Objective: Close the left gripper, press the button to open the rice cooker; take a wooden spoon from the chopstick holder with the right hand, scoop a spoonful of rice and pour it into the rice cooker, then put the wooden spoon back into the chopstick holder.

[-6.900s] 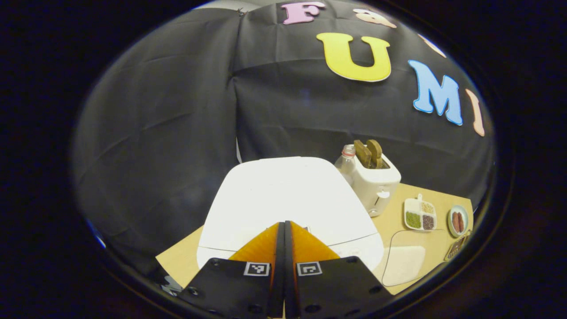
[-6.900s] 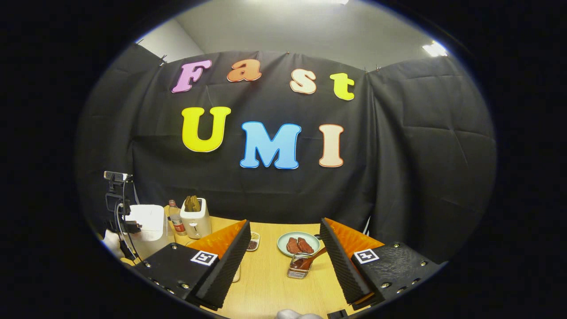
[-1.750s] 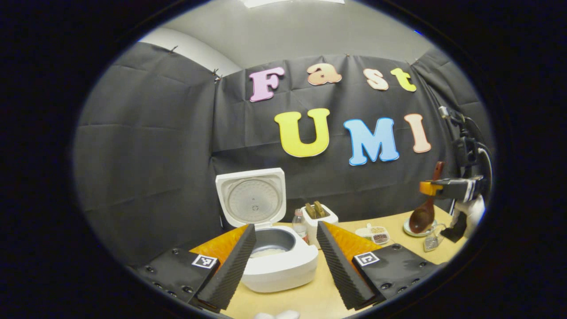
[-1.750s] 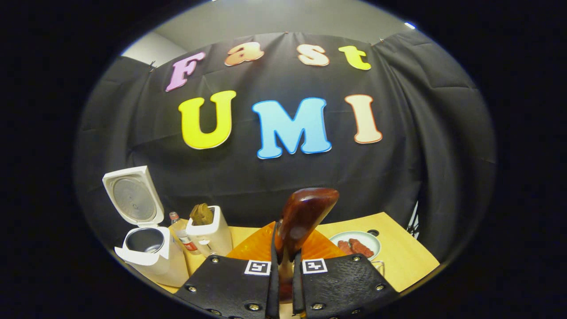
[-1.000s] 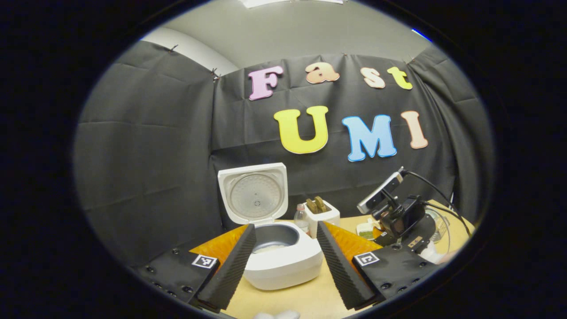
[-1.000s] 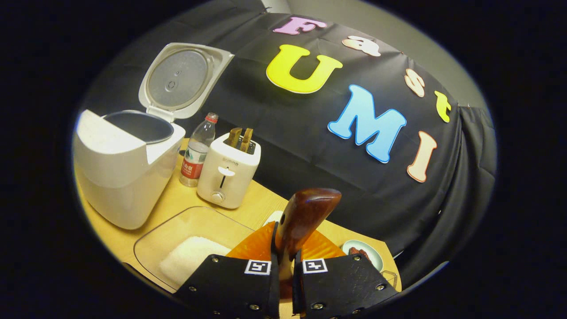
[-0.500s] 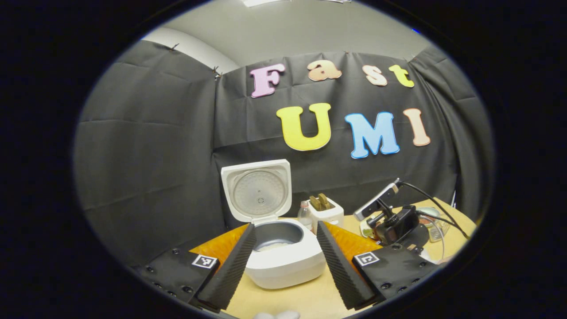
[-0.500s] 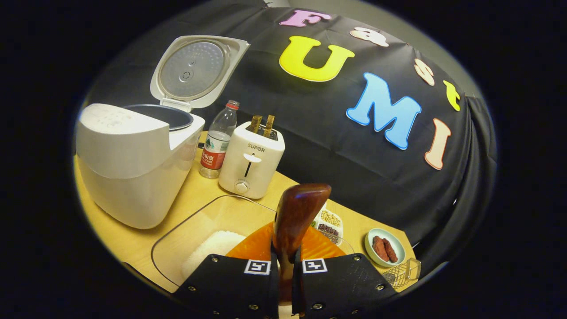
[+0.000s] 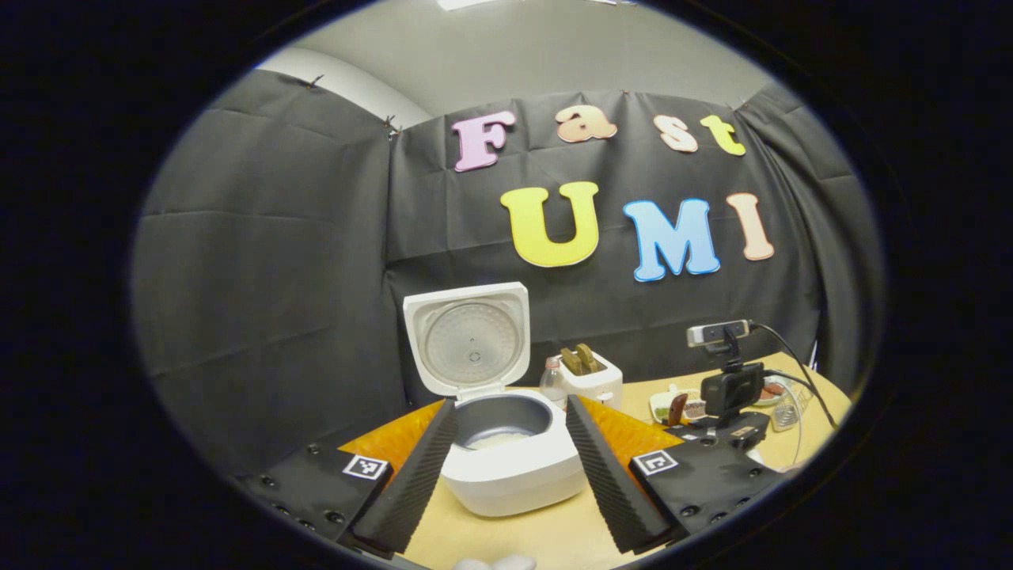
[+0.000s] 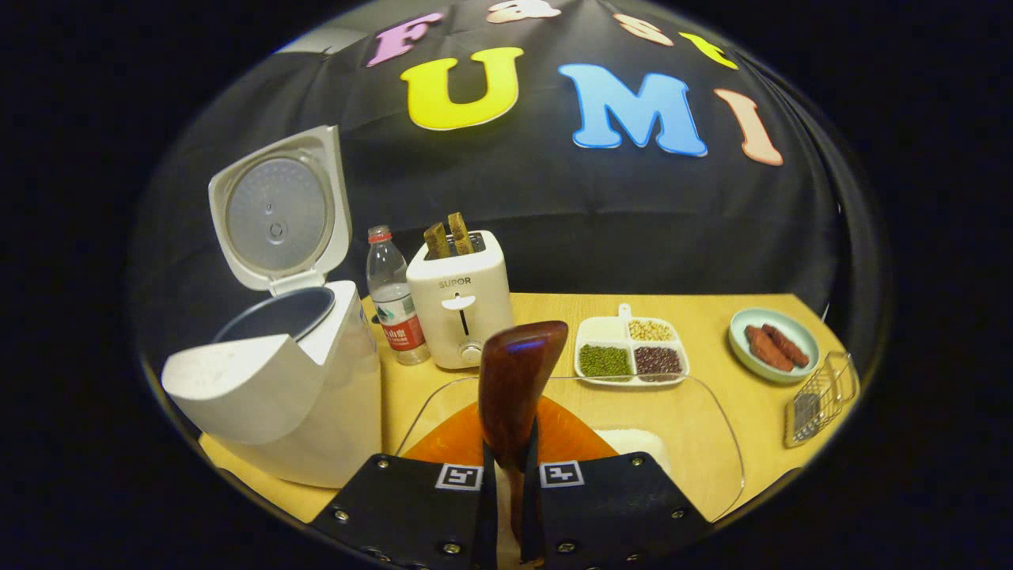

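The right gripper [image 10: 506, 467] is clamped on the dark reddish-brown wooden spoon [image 10: 514, 388], whose handle runs between both fingers and whose bowl stands above the clear glass dish [image 10: 712, 427]. White rice [image 10: 637, 439] lies in that dish, though the gripper hides most of it. The white rice cooker [image 10: 277, 396] stands to the left on the light wooden table [image 10: 696, 305], its lid [image 10: 277, 210] raised upright. Beside it are a clear plastic bottle [image 10: 393, 305] and a white toaster [image 10: 459, 305]. The wire mesh chopstick holder [image 10: 819, 400] sits at the far right. In the left gripper view, the left gripper [image 9: 506, 467] hangs wide open before the rice cooker [image 9: 514, 467], holding nothing.
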### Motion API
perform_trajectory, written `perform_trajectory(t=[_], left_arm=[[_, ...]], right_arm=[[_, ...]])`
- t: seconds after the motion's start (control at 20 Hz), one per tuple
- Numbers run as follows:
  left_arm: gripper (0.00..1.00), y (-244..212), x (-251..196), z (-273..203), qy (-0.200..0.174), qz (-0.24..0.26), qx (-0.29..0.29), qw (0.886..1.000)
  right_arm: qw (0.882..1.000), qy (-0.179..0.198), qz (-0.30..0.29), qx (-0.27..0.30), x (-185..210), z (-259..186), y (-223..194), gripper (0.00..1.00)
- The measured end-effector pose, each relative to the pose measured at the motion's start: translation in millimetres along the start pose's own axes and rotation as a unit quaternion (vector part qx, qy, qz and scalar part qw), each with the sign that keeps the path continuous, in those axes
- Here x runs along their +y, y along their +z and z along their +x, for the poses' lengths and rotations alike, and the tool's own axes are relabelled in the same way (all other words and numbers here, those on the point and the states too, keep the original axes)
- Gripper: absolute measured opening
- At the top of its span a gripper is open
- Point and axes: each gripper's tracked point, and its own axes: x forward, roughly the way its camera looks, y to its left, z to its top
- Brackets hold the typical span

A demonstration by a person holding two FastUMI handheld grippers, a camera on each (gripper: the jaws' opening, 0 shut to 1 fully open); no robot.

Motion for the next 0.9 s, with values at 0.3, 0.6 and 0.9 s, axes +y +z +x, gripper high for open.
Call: perform_trajectory(t=[0.3, 0.6, 0.9], left_arm=[[0.99, 7, 3, 5, -0.002, 0.0, -0.003, 1.0], [0.99, 13, 4, 12, -0.005, 0.004, -0.006, 1.0], [0.99, 27, 0, 11, -0.013, 0.014, -0.017, 1.0]], right_arm=[[0.981, 0.013, 0.191, 0.018, -36, 2, 0, 0.12], [0.95, 0.036, 0.311, 0.011, -60, -7, 2, 0.12], [0.904, 0.068, 0.422, -0.028, -84, -20, 29, 0.12]])
